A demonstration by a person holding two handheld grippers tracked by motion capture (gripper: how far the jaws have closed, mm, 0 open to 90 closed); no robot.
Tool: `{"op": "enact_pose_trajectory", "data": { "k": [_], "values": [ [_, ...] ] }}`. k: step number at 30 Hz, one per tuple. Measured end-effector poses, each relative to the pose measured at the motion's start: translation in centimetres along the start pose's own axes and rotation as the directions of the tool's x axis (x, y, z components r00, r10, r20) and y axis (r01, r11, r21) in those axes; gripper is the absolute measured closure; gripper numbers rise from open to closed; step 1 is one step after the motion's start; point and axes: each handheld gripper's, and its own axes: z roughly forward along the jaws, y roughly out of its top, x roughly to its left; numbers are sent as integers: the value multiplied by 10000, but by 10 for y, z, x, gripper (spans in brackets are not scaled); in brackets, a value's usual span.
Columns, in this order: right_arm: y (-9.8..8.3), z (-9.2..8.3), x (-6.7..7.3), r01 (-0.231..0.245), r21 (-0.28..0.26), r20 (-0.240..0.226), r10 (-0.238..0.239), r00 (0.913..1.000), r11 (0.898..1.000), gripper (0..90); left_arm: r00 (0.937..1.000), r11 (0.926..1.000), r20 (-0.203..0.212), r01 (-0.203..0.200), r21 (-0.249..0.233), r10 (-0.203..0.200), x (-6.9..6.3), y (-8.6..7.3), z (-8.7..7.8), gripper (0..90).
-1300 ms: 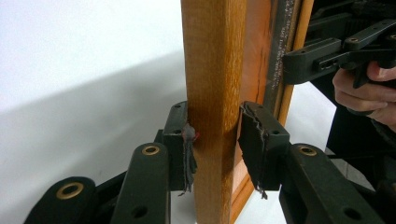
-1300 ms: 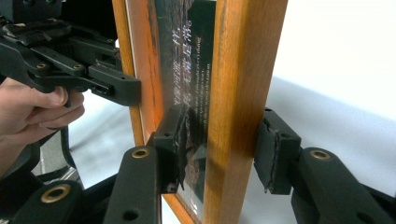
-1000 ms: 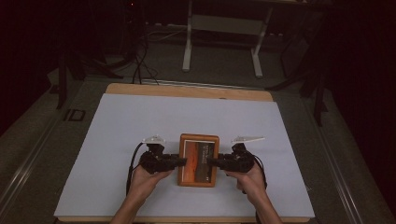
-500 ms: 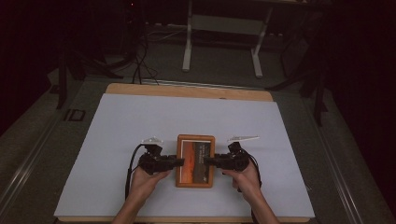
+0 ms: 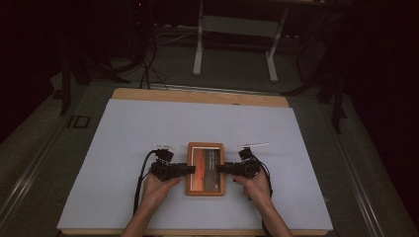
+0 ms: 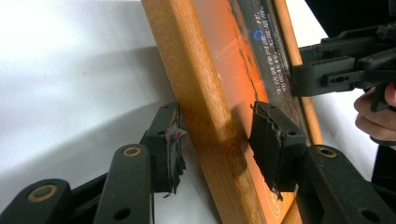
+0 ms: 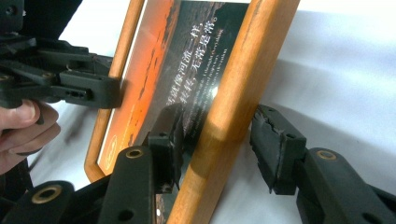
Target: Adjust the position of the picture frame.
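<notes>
Straddling the long wooden edges of a picture frame (image 5: 205, 169), the two grippers sit at the near middle of the white sheet (image 5: 123, 128), one on each side. The left gripper (image 6: 215, 140) has one pad (image 6: 170, 147) outside the rail and the other (image 6: 273, 144) over the glazed face; gaps show on both sides of the wood, so it is not clamping, and its jaws have just been opening. The right gripper (image 7: 215, 144) mirrors this on the opposite rail, its pads standing off the wood with the rail between them, and its jaws have also just been opening. I judge that the frame lies flat on the sheet and is being let go evenly from both sides so it does not skew.

From above, a hand (image 5: 157, 187) backs the left gripper and another hand (image 5: 254, 185) backs the right, both level with the frame's lower half.

On the print, an orange sunset-like picture carries a dark band with lines of pale Chinese characters; I cannot read them with confidence. A small round mark sits near one corner.

Beyond the sheet, the wooden table edge (image 5: 197, 96) and a metal stand (image 5: 237, 29) fade into the dark.
</notes>
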Motion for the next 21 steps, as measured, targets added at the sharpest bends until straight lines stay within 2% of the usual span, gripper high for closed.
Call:
{"op": "enact_pose_trajectory", "data": {
  "k": [2,4,7,9,11,13,15,16,18,20,21],
  "values": [
    [-1,-2,0,7,5,70,-7,10000,10000,539,9998,9999,101,-143,81,143,1,3,2,541],
    [-2,-3,-2,10,23,28,-10,10000,10000,541,9998,9998,73,-198,-76,199,1,2,3,532],
    [-2,-3,-3,55,-17,-48,-55,10000,10000,539,9995,9994,-64,-311,-154,310,0,2,3,520],
    [-2,-3,-3,194,-13,-82,-194,9998,9998,530,9986,9990,-341,-413,-178,406,-3,1,3,501],
    [-3,-4,-2,508,-89,84,-507,9987,9987,501,9970,9988,-620,-473,-153,463,-4,1,1,457],
    [-4,-6,-1,853,-116,417,-848,9955,9963,477,9955,9985,-785,-532,-118,521,-5,1,-1,456],
    [-4,-7,-1,939,-161,539,-929,9942,9955,473,9943,9981,-882,-605,-110,593,-5,0,-3,455],
    [-4,-9,-1,1008,-204,680,-992,9927,9947,455,9909,9975,-1167,-691,-174,666,-6,0,-7,455],
    [-4,-16,-2,1047,-460,802,-1008,9917,9934,456,9889,9966,-1292,-773,-297,729,-7,-1,-11,445],
    [-3,-20,-1,1199,-592,1021,-1134,9883,9910,448,9827,9940,-1616,-989,-477,900,-10,-1,-14,447],
    [-3,-23,-1,1206,-637,986,-1140,9886,9907,442,9793,9924,-1780,-1081,-581,963,-11,-2,-16,448]
  ]
}}
